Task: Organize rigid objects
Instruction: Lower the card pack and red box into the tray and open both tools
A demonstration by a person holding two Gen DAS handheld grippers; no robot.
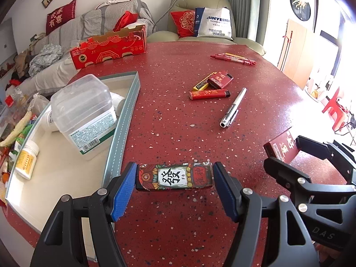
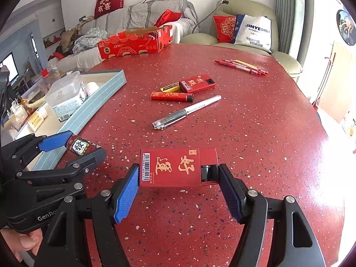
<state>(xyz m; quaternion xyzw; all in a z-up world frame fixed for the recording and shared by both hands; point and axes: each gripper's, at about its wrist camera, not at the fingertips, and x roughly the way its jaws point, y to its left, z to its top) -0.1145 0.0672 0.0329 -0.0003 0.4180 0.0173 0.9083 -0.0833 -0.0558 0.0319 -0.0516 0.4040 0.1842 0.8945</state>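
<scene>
We judge this the carry step: both claws hold a piece clear of the red speckled desk (image 1: 222, 133), with nothing set down yet. The left claw (image 1: 174, 178) stands partly spread, its blue pads clamped on the ends of a patterned lighter (image 1: 174, 176) — held crosswise, low in the left wrist view. The right claw (image 2: 179, 173) grips a flat red lighter (image 2: 178, 166) the same way, end to end. From the left claw, the grey-edged tray (image 1: 124, 115) lies at about ten o'clock, already holding a clear tub (image 1: 84, 111). More lighters (image 1: 211, 84) and a silver pen (image 1: 233, 108) wait toward one o'clock. Next, we expect, each piece must travel to its resting place, likely the tray, and be released gently. Both claws tilt steeply downward, side by side.
</scene>
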